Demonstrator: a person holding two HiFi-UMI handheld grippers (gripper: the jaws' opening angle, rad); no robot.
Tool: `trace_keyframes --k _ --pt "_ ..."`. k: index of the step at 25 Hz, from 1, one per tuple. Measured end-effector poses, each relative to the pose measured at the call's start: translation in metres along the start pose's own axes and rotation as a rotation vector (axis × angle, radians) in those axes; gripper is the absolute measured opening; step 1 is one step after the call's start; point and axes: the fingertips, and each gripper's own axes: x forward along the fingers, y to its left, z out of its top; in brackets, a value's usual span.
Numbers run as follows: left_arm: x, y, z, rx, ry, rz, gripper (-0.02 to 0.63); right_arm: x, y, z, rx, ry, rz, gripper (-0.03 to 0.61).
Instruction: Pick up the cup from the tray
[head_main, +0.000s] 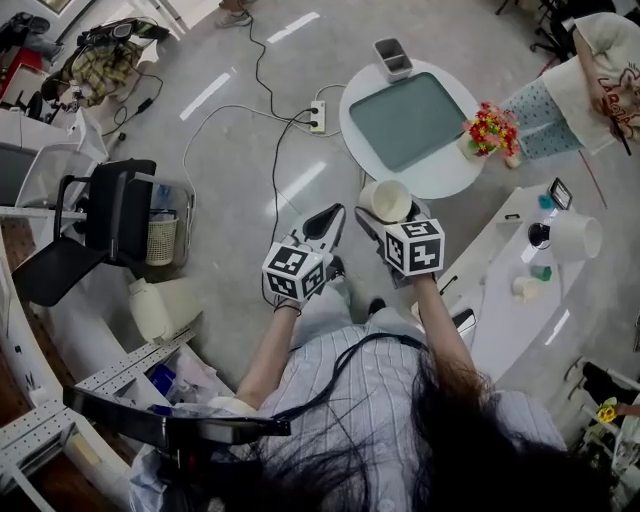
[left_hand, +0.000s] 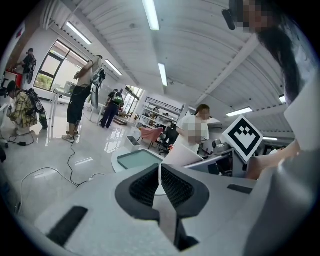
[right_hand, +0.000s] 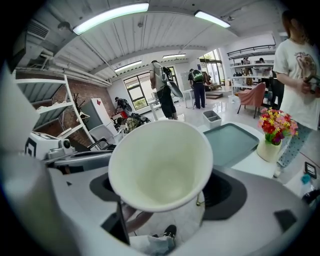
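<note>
My right gripper (head_main: 388, 212) is shut on a white paper cup (head_main: 386, 200), held above the floor just short of the round white table (head_main: 450, 178). In the right gripper view the cup (right_hand: 161, 170) fills the middle with its empty mouth facing the camera, clamped between the jaws. The grey-green tray (head_main: 406, 120) lies bare on that table, and shows beyond the cup (right_hand: 231, 142). My left gripper (head_main: 322, 226) hangs beside the right one with its jaws pressed together on nothing; its pads (left_hand: 145, 186) meet at the middle.
A vase of flowers (head_main: 490, 130) stands at the table's right edge, a small grey bin (head_main: 393, 57) at its far edge. A power strip (head_main: 317, 116) and cables lie on the floor left of the table. A person (head_main: 590, 80) stands at right. A black chair (head_main: 95, 225) is left.
</note>
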Motion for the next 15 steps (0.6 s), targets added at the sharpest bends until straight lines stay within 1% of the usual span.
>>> trace_keyframes --k 7,12,15 --pt "0.004 -0.032 -0.002 -0.007 -0.03 0.042 0.014 -0.022 -0.008 -0.016 -0.026 0.011 0.04 0.422" --pt "0.007 -0.062 -0.01 0.008 -0.038 0.058 0.014 -0.049 -0.02 -0.031 -0.037 0.001 0.059 0.422" --pt "0.003 -0.077 -0.018 -0.001 -0.046 0.079 0.014 -0.066 -0.024 -0.044 -0.035 -0.006 0.068 0.422"
